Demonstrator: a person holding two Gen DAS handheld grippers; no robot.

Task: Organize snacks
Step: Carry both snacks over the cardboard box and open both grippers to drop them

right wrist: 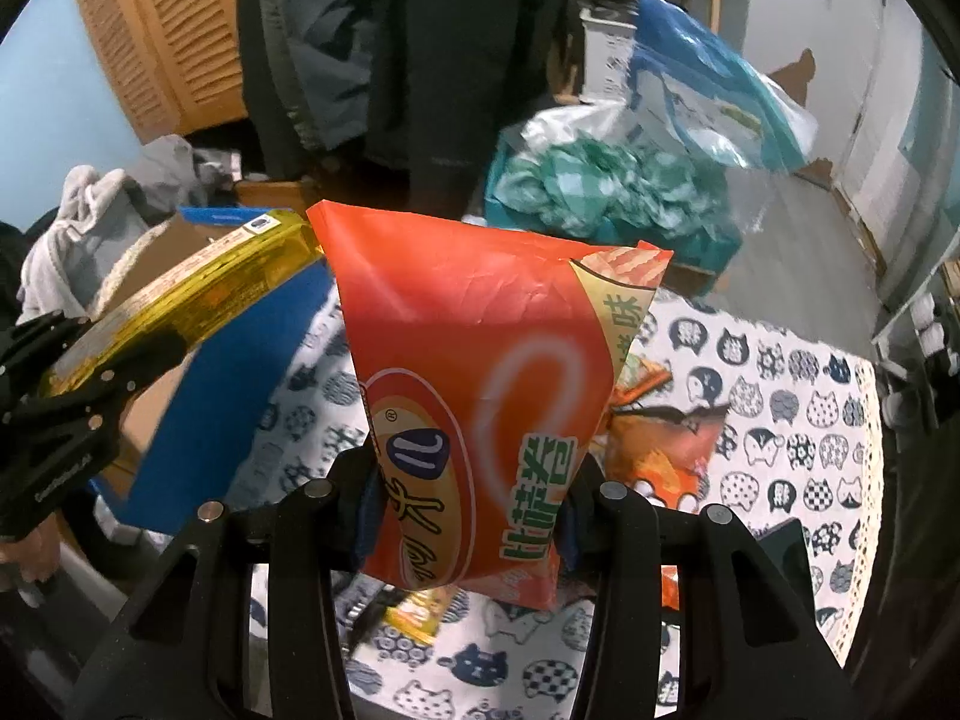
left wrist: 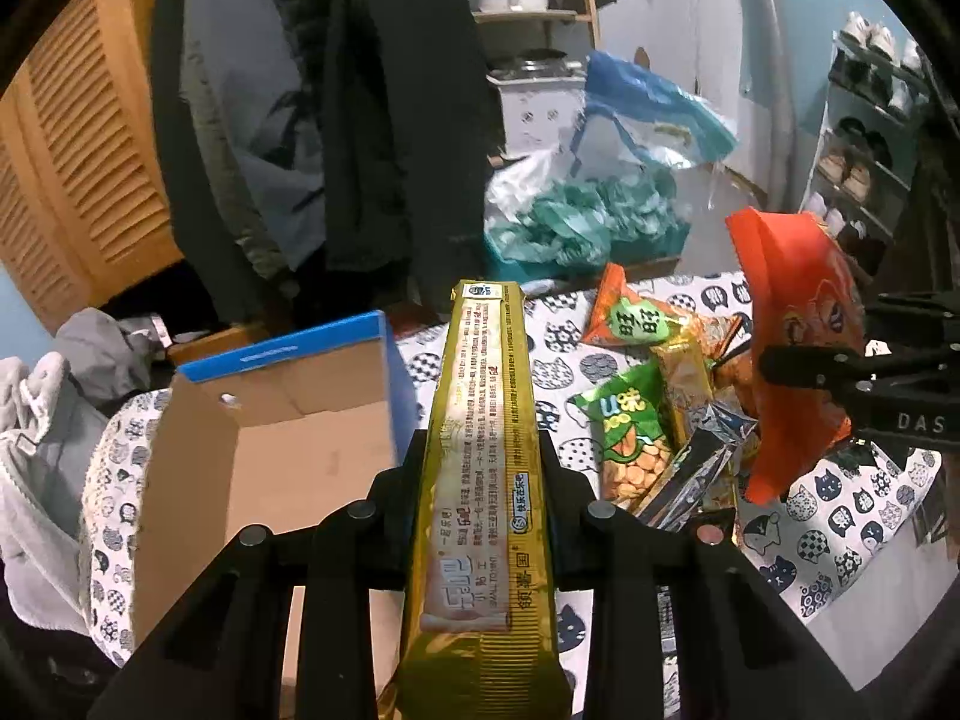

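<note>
My left gripper (left wrist: 480, 468) is shut on a long gold snack pack (left wrist: 486, 420) and holds it in the air, just right of an open cardboard box (left wrist: 288, 444) with blue outer walls. My right gripper (right wrist: 468, 492) is shut on an orange snack bag (right wrist: 480, 372), held upright above the table. The orange bag also shows in the left wrist view (left wrist: 798, 360), and the gold pack in the right wrist view (right wrist: 198, 282). A pile of snacks lies on the table, among them a green peanut bag (left wrist: 630, 438) and an orange bag with a green label (left wrist: 642, 318).
The table has a cloth with a cat-face print (right wrist: 780, 420). Dark coats (left wrist: 360, 120) hang behind the table. A teal bundle and a blue plastic bag (left wrist: 636, 114) sit beyond the far edge. A shoe rack (left wrist: 864, 138) stands at the right.
</note>
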